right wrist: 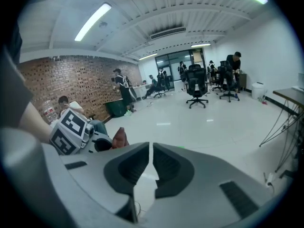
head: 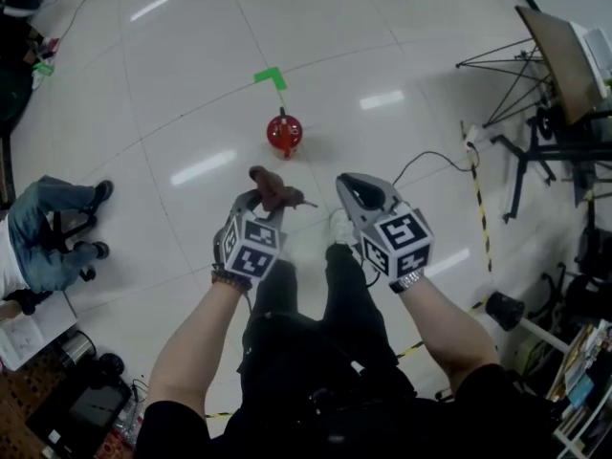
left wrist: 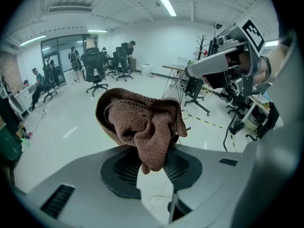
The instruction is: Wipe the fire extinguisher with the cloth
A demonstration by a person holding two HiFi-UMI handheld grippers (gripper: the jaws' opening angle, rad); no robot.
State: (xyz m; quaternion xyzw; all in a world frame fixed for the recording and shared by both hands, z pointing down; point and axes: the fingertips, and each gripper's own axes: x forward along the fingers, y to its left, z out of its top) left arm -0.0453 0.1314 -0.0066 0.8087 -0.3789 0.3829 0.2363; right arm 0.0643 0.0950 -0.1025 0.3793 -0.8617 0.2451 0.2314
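In the head view the left gripper (head: 268, 195) is clamped on a bunched brown cloth (head: 275, 189), which sticks out past its tips. The fire extinguisher (head: 284, 134) stands upright on the pale floor (head: 191, 84), ahead of both grippers and well apart from them, nearer the left one's line than the right's. The right gripper (head: 350, 184) is held beside the left at about the same reach, with nothing in it.

In the left gripper view the cloth (left wrist: 142, 122) is pinched by its lower fold between the pads, and most of it stands as a loose wad above and beyond the jaws. The extinguisher does not show here (the wad covers the middle of the picture).

In the right gripper view the jaws of the right gripper (right wrist: 151, 158) stand almost together, only a thin slit of floor showing between them, and they hold nothing. The left gripper's marker cube and a tip of cloth show off to its left.

The wipe itself is not yet begun; the step in hand looks like the approach. To do it well, I would keep the clamp firm, bring the wad rather than the hard tips against the red body, and part the right jaws to steady the top so that it does not tip
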